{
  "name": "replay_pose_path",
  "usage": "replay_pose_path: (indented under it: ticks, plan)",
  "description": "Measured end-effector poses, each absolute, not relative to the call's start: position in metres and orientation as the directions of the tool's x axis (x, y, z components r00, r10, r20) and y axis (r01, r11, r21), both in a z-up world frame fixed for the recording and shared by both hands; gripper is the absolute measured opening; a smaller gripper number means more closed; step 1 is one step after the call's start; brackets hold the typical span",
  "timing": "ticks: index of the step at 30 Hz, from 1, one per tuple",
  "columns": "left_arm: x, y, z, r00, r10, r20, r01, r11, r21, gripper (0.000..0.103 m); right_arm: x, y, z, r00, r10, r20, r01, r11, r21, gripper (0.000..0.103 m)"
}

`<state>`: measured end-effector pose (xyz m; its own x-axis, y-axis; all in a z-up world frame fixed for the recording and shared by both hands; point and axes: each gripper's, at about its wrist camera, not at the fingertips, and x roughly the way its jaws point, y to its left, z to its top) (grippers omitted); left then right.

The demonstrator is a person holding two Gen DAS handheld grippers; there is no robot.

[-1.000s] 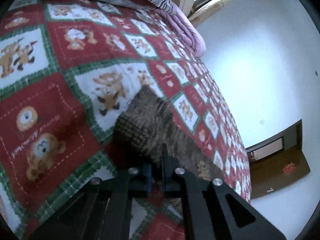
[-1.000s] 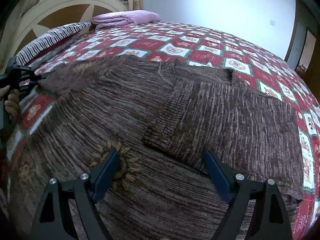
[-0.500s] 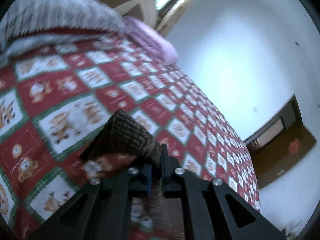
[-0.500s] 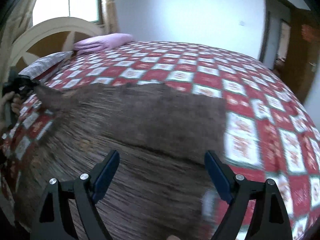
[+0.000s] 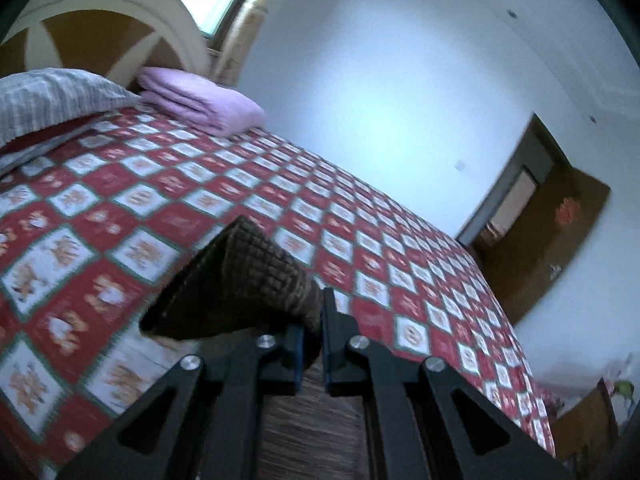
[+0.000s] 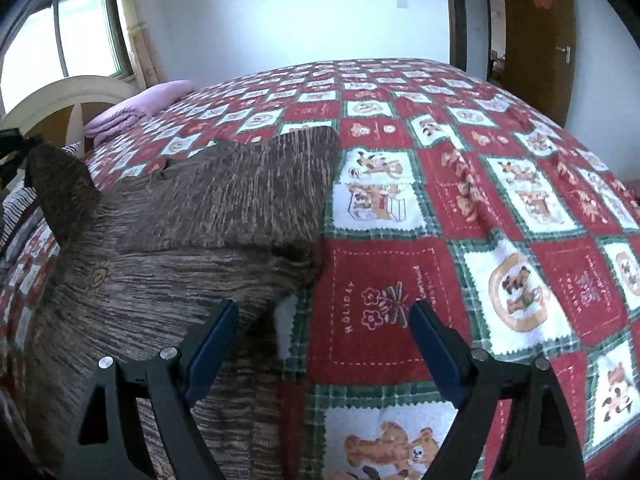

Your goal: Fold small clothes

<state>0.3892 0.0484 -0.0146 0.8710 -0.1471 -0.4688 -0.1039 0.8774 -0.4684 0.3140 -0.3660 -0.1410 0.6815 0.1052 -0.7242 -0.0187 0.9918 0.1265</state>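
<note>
A brown knit sweater (image 6: 192, 240) lies spread on a red, white and green patchwork quilt (image 6: 500, 220). My left gripper (image 5: 311, 344) is shut on the sweater's ribbed cuff (image 5: 240, 280) and holds the sleeve lifted above the bed. That raised sleeve (image 6: 64, 188) and the left gripper (image 6: 12, 152) show at the far left of the right wrist view. My right gripper (image 6: 324, 340) is open and empty, hovering over the sweater's right edge and the quilt.
A folded purple blanket (image 5: 200, 100) and a striped pillow (image 5: 48, 100) lie at the arched headboard (image 5: 100, 20). A window (image 6: 60, 40) is behind it. A brown door (image 6: 536, 40) stands open at the far right wall.
My left gripper has lifted the cuff higher off the quilt and tilted up. My right gripper has swung right, from over the sweater's body to its right edge.
</note>
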Motion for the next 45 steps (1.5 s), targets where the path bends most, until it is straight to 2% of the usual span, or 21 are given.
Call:
replay_pose_path:
  ticks: [8,11,13,16,17,18,19,21,23,25,28,30,33,38,41,45]
  plan:
    - [0.390,-0.063,-0.063,0.786,-0.250,-0.566,0.026,0.927,-0.374,0.006,0.311,-0.366,-0.147,0.672,0.131,-0.729,-0.023,0.987,0.157,0.087]
    - [0.385,-0.110,-0.096,0.722,-0.230,-0.652,0.072,0.963,-0.260,0.008,0.312,-0.366,-0.153,0.664,0.137,-0.735,-0.017,0.986,0.168,0.087]
    - [0.380,-0.136,-0.118,0.673,-0.207,-0.711,0.111,0.978,-0.179,0.017,0.310,-0.364,-0.153,0.670,0.126,-0.731,-0.021,0.988,0.151,0.087]
    - [0.367,-0.151,-0.127,0.637,-0.197,-0.745,0.163,0.979,-0.119,0.021,0.309,-0.361,-0.154,0.677,0.119,-0.726,-0.037,0.991,0.128,0.087]
    - [0.358,-0.150,-0.124,0.645,-0.213,-0.734,0.196,0.974,-0.111,0.024,0.308,-0.360,-0.154,0.680,0.116,-0.724,-0.043,0.992,0.119,0.087]
    - [0.353,-0.149,-0.120,0.654,-0.217,-0.725,0.213,0.972,-0.100,0.037,0.308,-0.359,-0.155,0.682,0.111,-0.723,-0.049,0.993,0.106,0.087]
    - [0.344,-0.145,-0.112,0.674,-0.214,-0.708,0.228,0.971,-0.076,0.057,0.309,-0.358,-0.156,0.682,0.106,-0.723,-0.052,0.994,0.097,0.087]
    - [0.333,-0.136,-0.099,0.720,-0.190,-0.667,0.222,0.974,-0.037,0.074,0.308,-0.356,-0.156,0.684,0.103,-0.722,-0.058,0.995,0.087,0.087]
    - [0.321,-0.116,-0.083,0.766,-0.185,-0.615,0.231,0.973,-0.006,0.075,0.308,-0.355,-0.156,0.688,0.104,-0.719,-0.065,0.995,0.082,0.087]
    - [0.320,-0.099,-0.079,0.794,-0.146,-0.590,0.216,0.975,0.049,0.086,0.307,-0.355,-0.155,0.693,0.108,-0.713,-0.068,0.994,0.085,0.087]
    - [0.330,-0.057,-0.083,0.835,0.047,-0.548,0.079,0.976,0.204,0.095,0.302,-0.355,-0.145,0.714,0.102,-0.693,-0.059,0.995,0.086,0.087]
    - [0.347,-0.021,-0.094,0.809,0.178,-0.560,-0.029,0.964,0.265,0.095,0.300,-0.349,-0.127,0.736,0.121,-0.666,-0.076,0.992,0.096,0.087]
    - [0.370,0.017,-0.113,0.741,0.248,-0.624,-0.108,0.961,0.255,0.095,0.306,-0.329,-0.101,0.749,0.165,-0.641,-0.125,0.986,0.108,0.087]
    - [0.384,0.041,-0.138,0.654,0.209,-0.727,-0.131,0.978,0.164,0.096,0.343,-0.269,-0.093,0.676,0.269,-0.686,-0.256,0.959,0.124,0.087]
    - [0.384,0.044,-0.142,0.647,0.204,-0.735,-0.147,0.979,0.143,0.099,0.365,-0.215,-0.103,0.644,0.232,-0.729,-0.343,0.939,-0.005,0.087]
    - [0.386,0.044,-0.149,0.628,0.206,-0.751,-0.152,0.978,0.142,0.103,0.383,-0.159,-0.112,0.620,0.242,-0.747,-0.460,0.883,-0.095,0.087]
